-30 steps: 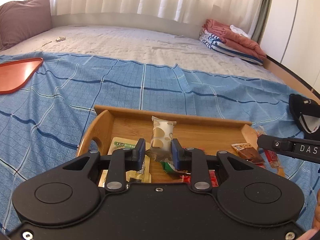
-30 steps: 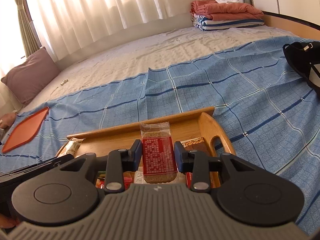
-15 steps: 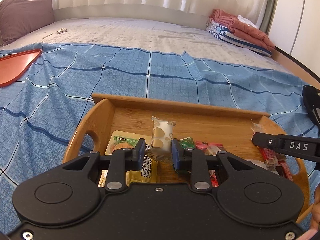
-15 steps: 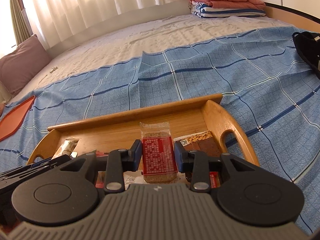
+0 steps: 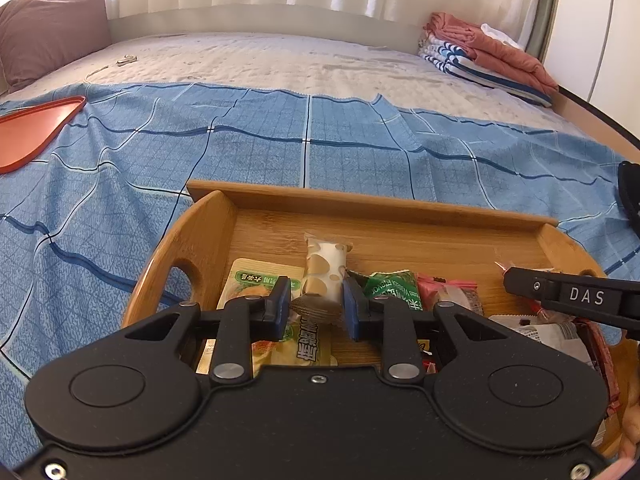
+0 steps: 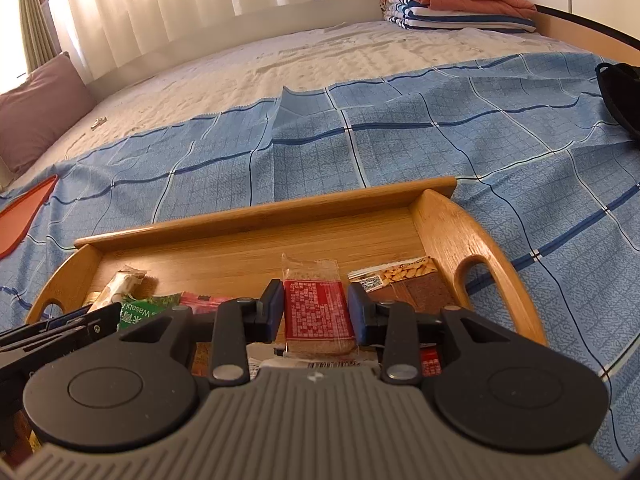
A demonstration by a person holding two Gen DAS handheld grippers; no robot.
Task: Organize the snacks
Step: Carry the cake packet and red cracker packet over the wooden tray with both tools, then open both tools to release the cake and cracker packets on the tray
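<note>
A wooden tray (image 5: 360, 204) (image 6: 264, 216) with cut-out handles lies on a blue checked cloth and holds several snack packets. My left gripper (image 5: 316, 304) is shut on a white snack packet with tan spots (image 5: 324, 272), held over the tray's left half. My right gripper (image 6: 316, 308) is shut on a red-labelled biscuit packet (image 6: 316, 312), held over the tray's right half. In the tray lie a yellow-green packet (image 5: 256, 280), a green wasabi packet (image 5: 394, 288) (image 6: 144, 312) and a brown nut packet (image 6: 412, 280). The right gripper's finger (image 5: 560, 300) shows in the left wrist view.
An orange tray (image 5: 32, 132) (image 6: 24, 216) lies on the cloth at far left. A mauve pillow (image 5: 52, 28) sits at the bed's back left, folded blankets (image 5: 488, 56) (image 6: 452, 0) at the back right. A black bag (image 6: 620, 92) lies on the cloth at right.
Both grippers have sunk and moved forward over the tray, each keeping its packet. The tray looks larger and more of its contents show.
</note>
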